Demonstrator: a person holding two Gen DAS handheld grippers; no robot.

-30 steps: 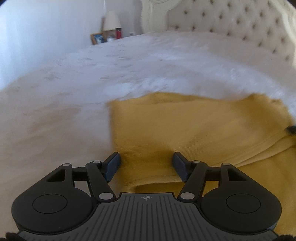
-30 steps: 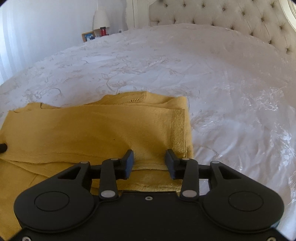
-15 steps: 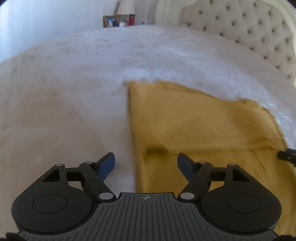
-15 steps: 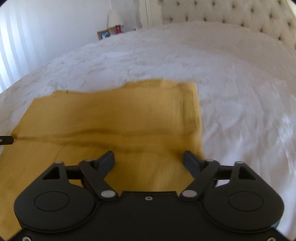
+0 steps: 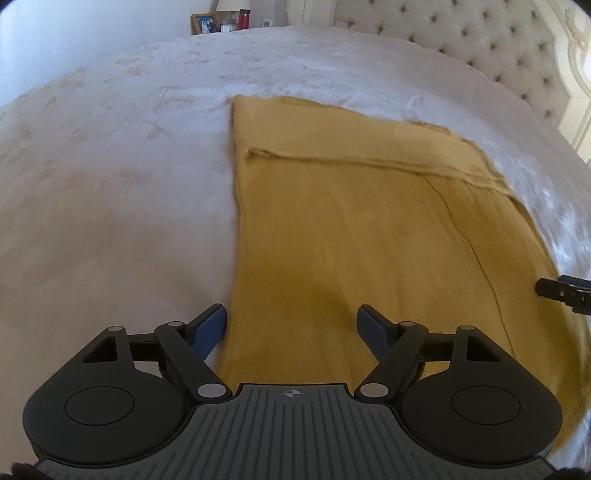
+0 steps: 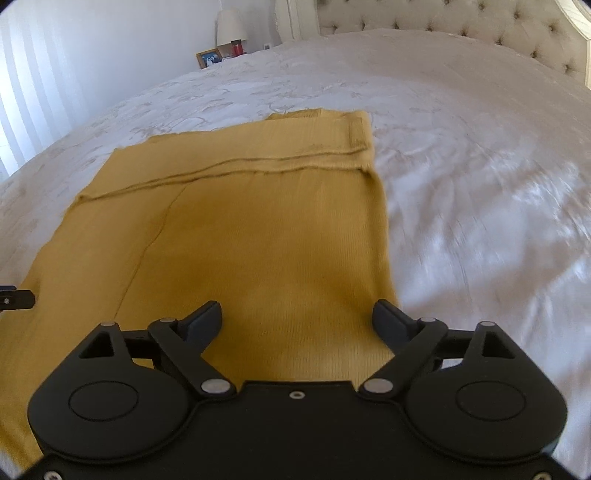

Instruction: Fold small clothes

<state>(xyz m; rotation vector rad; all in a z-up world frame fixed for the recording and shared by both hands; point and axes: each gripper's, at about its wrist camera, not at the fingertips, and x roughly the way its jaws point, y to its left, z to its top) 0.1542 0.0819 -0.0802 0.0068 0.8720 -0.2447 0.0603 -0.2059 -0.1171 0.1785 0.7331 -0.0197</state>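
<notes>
A mustard-yellow knitted garment (image 5: 351,221) lies flat on the white bedspread (image 5: 110,166), with a folded band across its far end. It also shows in the right wrist view (image 6: 240,229). My left gripper (image 5: 291,325) is open and empty above the garment's near left edge. My right gripper (image 6: 297,319) is open and empty above the near right edge. A fingertip of the right gripper (image 5: 561,291) shows at the right of the left wrist view; a fingertip of the left gripper (image 6: 14,299) shows at the left of the right wrist view.
A tufted cream headboard (image 5: 480,40) runs along the far right of the bed. A nightstand holds a picture frame (image 5: 203,24), a lamp (image 6: 229,26) and a red bottle (image 5: 243,18) at the far end. White bedspread surrounds the garment.
Both grippers opened wider, let go of the folded fabric and pulled back and up. The garment now lies flat with its far end folded over.
</notes>
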